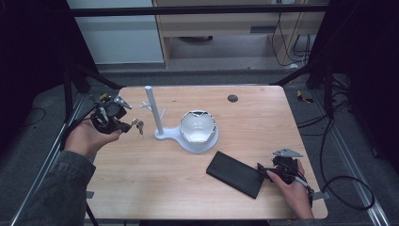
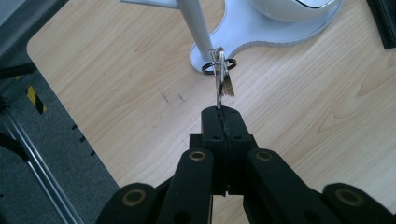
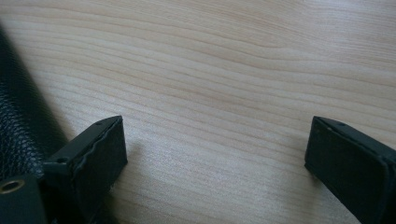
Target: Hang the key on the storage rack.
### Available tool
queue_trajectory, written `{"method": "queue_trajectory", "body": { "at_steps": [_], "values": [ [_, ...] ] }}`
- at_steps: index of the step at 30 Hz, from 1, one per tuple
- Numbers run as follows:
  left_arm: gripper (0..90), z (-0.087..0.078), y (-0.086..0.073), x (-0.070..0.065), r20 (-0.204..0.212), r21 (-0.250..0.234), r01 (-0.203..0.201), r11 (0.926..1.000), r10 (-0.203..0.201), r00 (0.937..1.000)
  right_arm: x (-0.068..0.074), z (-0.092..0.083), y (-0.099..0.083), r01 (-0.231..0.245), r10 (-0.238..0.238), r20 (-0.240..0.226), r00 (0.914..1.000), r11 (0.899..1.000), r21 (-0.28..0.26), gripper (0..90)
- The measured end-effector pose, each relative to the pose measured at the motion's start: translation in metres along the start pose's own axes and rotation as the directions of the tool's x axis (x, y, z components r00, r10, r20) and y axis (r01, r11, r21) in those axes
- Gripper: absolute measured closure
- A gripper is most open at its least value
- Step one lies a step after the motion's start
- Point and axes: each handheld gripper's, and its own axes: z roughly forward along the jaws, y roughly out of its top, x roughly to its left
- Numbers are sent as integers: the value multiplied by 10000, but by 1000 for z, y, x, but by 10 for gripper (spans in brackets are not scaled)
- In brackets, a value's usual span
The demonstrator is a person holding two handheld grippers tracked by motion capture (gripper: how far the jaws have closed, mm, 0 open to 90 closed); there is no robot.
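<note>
Right claw resting wide open on the wooden surface beside a black case, left claw clamped on keys, lifted beside a white stand.

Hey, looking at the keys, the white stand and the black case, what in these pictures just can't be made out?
- Keys: left gripper view shows them edge-on in the shut left tool; how many cannot be counted. In the high view they are too small.
- White stand: post top cut off by the upper edge of the left gripper view.
- Bowl: in the high view, contents unclear against its white inside.
- Black case: right gripper view crops it at the left edge beside the open right tool.
</note>
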Motion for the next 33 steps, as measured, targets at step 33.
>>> {"method": "queue_trajectory", "body": {
  "at_steps": [33],
  "values": [
    [900,-7,41,19,-636,285,251,9993,-233,9977,0,0,0,-12,12,-24,10000,10000,-26,54]
  ]
}}
